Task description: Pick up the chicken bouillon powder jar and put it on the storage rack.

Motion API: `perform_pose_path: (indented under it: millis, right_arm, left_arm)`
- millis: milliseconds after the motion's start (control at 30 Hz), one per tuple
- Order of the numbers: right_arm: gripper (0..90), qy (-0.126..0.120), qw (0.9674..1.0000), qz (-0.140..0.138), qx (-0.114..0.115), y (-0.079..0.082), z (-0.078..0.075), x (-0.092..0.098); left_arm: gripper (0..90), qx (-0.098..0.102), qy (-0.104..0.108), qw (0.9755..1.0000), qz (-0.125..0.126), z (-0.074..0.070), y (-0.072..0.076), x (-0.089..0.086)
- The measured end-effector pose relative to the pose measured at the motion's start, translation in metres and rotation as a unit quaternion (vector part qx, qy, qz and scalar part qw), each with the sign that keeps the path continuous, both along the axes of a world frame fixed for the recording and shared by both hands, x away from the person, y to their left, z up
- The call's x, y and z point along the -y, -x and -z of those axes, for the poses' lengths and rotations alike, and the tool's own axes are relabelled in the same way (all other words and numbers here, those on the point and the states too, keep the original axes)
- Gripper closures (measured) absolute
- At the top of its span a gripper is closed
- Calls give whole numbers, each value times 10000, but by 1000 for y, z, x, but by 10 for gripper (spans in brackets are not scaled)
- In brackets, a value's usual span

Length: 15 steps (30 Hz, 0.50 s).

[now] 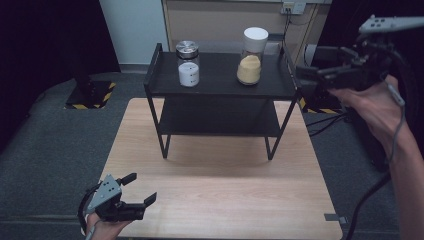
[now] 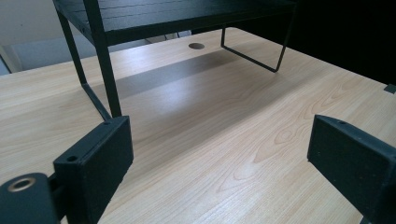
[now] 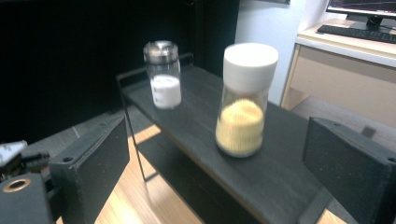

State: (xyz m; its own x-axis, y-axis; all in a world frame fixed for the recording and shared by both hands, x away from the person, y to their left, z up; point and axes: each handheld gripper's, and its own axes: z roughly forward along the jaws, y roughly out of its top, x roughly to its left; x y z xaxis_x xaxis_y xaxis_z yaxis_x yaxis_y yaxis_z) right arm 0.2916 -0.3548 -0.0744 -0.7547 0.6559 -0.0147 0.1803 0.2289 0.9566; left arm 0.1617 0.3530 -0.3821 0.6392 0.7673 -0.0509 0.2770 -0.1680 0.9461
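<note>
Two-tier black rack (image 1: 220, 90) on worktop (image 1: 220, 200), top shelf carrying yellow-powder jar (image 1: 250, 57) near right end, ungrasped; right hand-held gripper (image 1: 305, 77) wide, just off that end; left hand-held gripper (image 1: 137, 187) wide, idle at worktop's front-left corner; pickup pending.

High view looks down; gripper views sit low — all share the rack (image 1: 220, 82).
</note>
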Motion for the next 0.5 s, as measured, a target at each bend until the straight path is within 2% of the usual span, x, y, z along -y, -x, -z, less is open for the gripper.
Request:
perform_pose_path:
  millis: [267, 500]
  right_arm:
    - [69, 3, 10000, 19, 61, 24, 48, 11]
    - [68, -116, 9999, -40, 102, 40, 90, 16]
  left_arm:
    - [61, -18, 28, 10000, -27, 1, 0, -1]
    - [61, -7, 55, 10000, -46, 1, 1, -1]
